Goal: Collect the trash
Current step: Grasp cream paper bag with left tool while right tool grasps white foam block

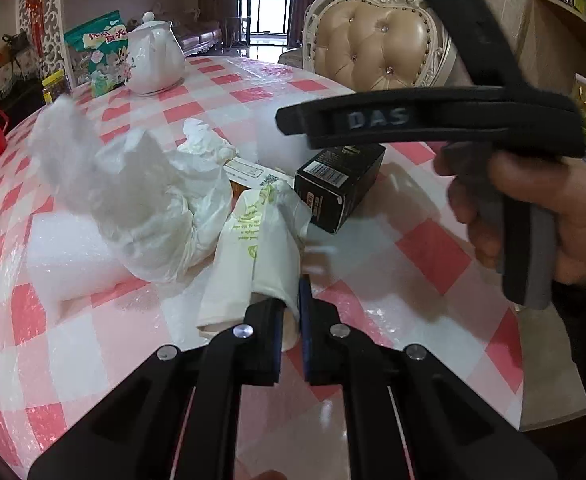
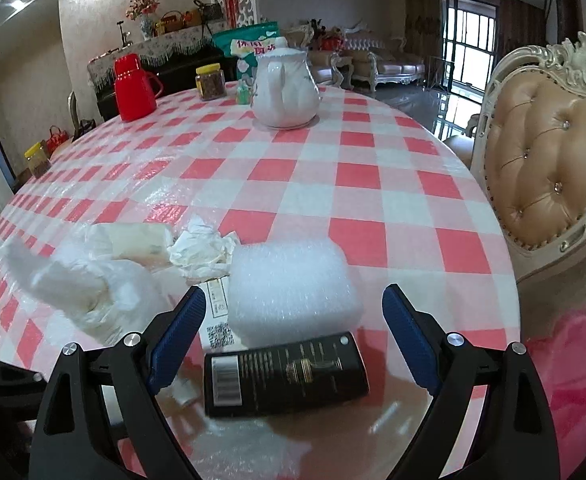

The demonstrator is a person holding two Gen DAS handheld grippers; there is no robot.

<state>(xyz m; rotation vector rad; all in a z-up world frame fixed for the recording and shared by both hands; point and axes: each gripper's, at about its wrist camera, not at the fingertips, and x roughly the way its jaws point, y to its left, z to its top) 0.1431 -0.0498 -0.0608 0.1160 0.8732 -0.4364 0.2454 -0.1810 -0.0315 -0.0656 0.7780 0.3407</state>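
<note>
The right claw [image 2: 293, 336] is hanging wide open over the black box [image 2: 285, 378] — its long axis crosswise between the fingers — while the left claw [image 1: 292, 312] is clenching the white bag [image 1: 253, 248].

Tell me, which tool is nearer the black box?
The right tool: its open jaws hang directly over the black box. The left tool is off to the side, shut on a white plastic bag.
</note>
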